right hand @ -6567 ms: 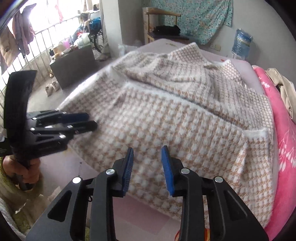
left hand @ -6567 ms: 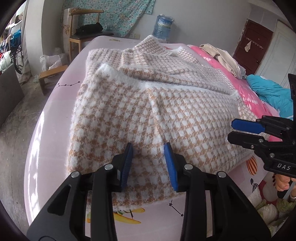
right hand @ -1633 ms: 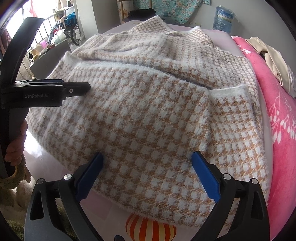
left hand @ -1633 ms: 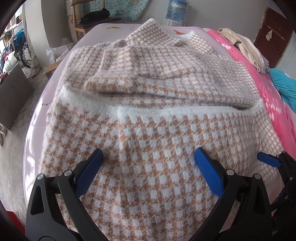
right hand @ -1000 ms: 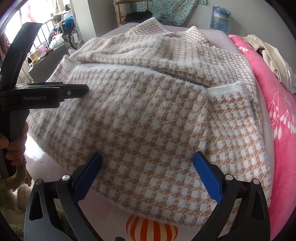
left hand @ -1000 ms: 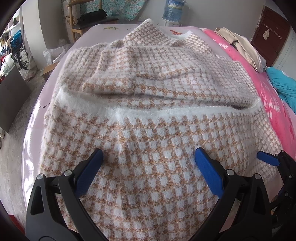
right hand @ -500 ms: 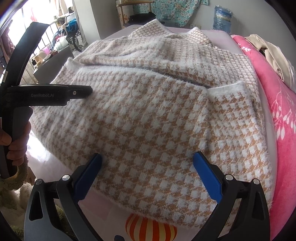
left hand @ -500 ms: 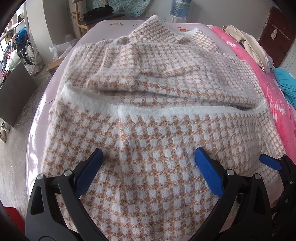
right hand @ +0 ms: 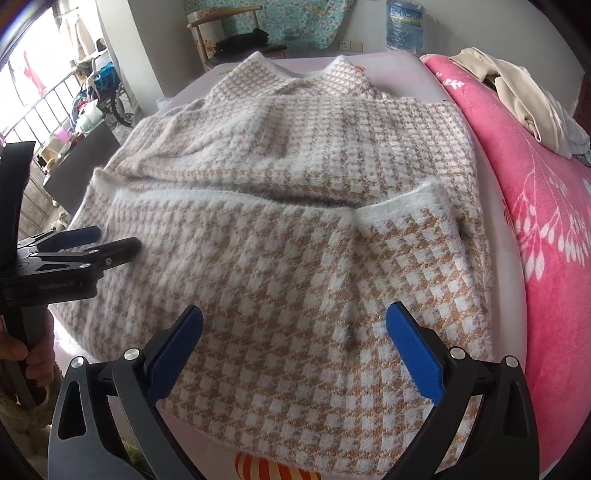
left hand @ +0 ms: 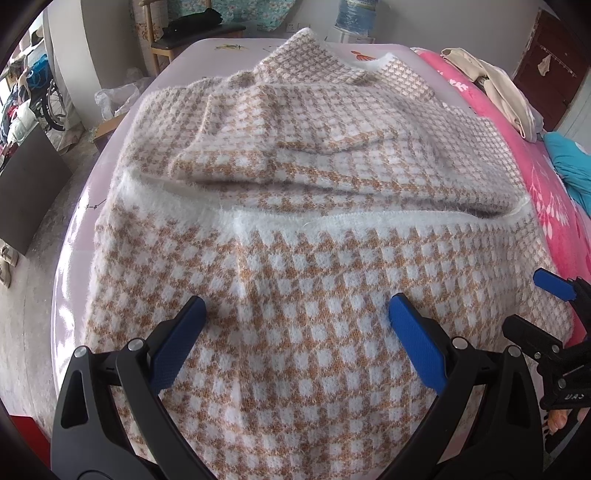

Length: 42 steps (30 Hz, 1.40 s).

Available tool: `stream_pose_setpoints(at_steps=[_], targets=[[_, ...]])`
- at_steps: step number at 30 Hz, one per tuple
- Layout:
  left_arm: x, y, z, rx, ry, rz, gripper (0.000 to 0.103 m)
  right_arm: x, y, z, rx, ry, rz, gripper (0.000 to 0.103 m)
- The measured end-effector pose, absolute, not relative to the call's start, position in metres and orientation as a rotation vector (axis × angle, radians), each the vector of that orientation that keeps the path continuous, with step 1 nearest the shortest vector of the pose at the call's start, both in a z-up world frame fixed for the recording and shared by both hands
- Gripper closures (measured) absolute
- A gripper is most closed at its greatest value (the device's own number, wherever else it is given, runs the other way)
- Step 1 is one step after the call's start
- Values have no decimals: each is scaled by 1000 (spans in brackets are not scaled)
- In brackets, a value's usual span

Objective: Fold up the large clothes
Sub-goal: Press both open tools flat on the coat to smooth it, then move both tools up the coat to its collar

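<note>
A pale lilac bed (left hand: 74, 258) is carrying a fuzzy tan-and-white checked sweater (left hand: 303, 229) that is lying partly folded across it beside a pink blanket (right hand: 535, 206), while the left gripper (left hand: 295, 332) and right gripper (right hand: 295, 334) are hovering over its near edge, jaws spread wide, holding nothing

A fuzzy tan-and-white checked sweater (right hand: 295, 229) lay spread on the bed (right hand: 399, 70), its lower part folded up so the white hem crossed the middle. The right gripper (right hand: 294, 325) hovered over the near edge, jaws spread wide. The left gripper (right hand: 110, 240) reached in from the left by the sweater's side. A pink blanket (right hand: 546, 240) lay alongside, a water jug (right hand: 402, 27) beyond.
</note>
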<state>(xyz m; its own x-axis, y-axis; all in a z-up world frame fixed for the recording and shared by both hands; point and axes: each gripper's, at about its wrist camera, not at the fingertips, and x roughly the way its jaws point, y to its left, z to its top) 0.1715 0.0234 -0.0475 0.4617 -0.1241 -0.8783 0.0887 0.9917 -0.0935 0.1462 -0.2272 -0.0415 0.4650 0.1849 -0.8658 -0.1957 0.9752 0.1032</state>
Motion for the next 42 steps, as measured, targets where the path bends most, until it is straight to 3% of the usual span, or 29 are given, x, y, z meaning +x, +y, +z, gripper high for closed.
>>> stream_pose_setpoints(at_steps=[29, 42], targets=[[169, 30, -44, -24, 1041, -186, 7, 153, -230, -54, 32, 1107, 237, 6], [175, 67, 31, -42, 777, -202, 7, 161, -230, -39, 55, 1118, 239, 6]])
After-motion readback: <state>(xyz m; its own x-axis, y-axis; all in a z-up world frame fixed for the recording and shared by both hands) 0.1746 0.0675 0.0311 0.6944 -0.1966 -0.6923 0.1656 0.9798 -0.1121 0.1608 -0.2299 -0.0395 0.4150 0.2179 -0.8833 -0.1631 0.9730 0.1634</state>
